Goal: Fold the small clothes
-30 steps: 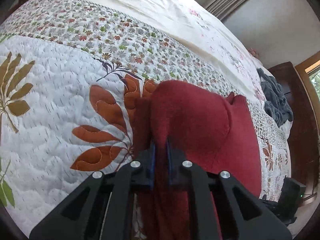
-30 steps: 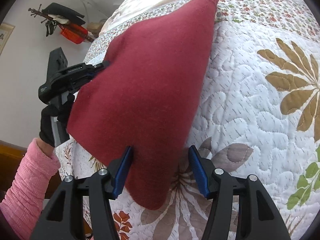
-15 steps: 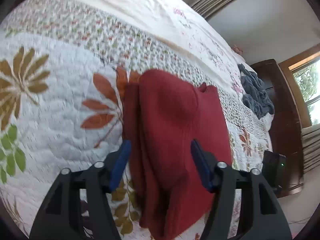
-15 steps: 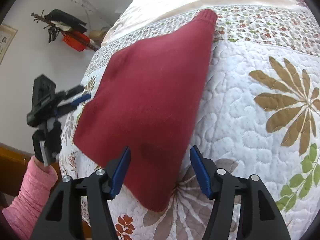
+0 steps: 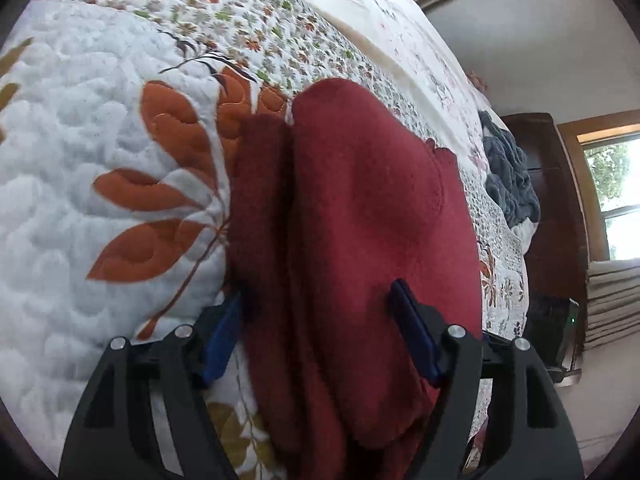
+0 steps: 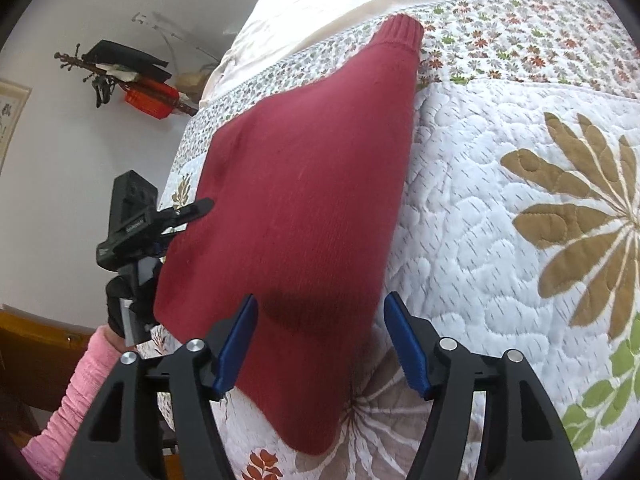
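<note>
A dark red knit sweater point(image 6: 304, 208) lies folded lengthwise on the quilted bed, its ribbed cuff point(image 6: 402, 32) pointing to the far side. In the left wrist view the same sweater point(image 5: 360, 216) shows stacked layers with a darker fold at its left. My left gripper point(image 5: 316, 328) is open, its blue pads straddling the near end of the sweater. My right gripper point(image 6: 322, 340) is open too, low over the sweater's near corner. The left gripper point(image 6: 176, 220) also appears in the right wrist view at the sweater's left edge, held by a gloved hand with a pink sleeve point(image 6: 76, 392).
The floral quilt point(image 6: 520, 216) spreads wide to the right of the sweater. A grey-blue garment point(image 5: 510, 176) is bunched at the far bed edge by a dark wooden cabinet point(image 5: 556, 200). A wall rack with dark and red items point(image 6: 128, 76) hangs left of the bed.
My left gripper, shut on the sweater a second ago, has let go and opened, then moved back in low over it. The sweater has settled flat; my right gripper stayed open.
</note>
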`<state>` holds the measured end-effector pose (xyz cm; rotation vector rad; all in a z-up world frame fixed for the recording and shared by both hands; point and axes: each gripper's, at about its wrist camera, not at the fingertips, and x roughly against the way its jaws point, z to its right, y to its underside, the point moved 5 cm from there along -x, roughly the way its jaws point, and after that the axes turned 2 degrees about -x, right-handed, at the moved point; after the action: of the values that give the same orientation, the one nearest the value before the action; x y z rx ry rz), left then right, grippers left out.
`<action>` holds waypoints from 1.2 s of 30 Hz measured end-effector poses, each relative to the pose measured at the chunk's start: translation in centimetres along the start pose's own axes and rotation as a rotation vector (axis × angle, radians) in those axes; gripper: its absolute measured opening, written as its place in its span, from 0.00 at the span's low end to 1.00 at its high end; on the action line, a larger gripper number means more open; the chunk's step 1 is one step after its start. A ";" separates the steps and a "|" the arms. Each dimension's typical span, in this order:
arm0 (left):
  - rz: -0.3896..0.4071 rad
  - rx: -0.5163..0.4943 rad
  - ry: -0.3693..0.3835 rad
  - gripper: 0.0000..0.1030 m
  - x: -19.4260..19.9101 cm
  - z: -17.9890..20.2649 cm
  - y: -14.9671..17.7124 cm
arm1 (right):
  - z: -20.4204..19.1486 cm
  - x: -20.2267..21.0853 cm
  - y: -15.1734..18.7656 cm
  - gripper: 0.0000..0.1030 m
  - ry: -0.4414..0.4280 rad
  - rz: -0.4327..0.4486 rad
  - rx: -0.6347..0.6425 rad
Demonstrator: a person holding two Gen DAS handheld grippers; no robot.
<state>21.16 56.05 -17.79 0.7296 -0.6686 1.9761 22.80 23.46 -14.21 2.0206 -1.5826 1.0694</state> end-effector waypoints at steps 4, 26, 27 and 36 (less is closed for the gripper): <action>-0.019 -0.041 0.060 0.71 -0.5 1.5 0.0 | -0.2 -1.0 -1.0 0.70 -0.005 -0.005 0.004; 0.019 -0.156 0.181 0.34 0.3 9.9 5.8 | -0.8 3.4 -1.3 0.39 -0.191 0.022 -0.040; 0.020 -0.166 0.201 0.34 0.4 11.2 7.1 | -0.6 4.6 -0.5 0.39 -0.189 0.024 -0.036; -0.043 -0.222 0.240 0.35 -2.1 19.3 19.0 | 2.8 14.0 9.5 0.40 -0.111 0.012 -0.061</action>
<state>9.81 32.90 -9.37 0.3625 -0.7057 1.8748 16.05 9.33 -7.22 2.0643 -1.6630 0.9156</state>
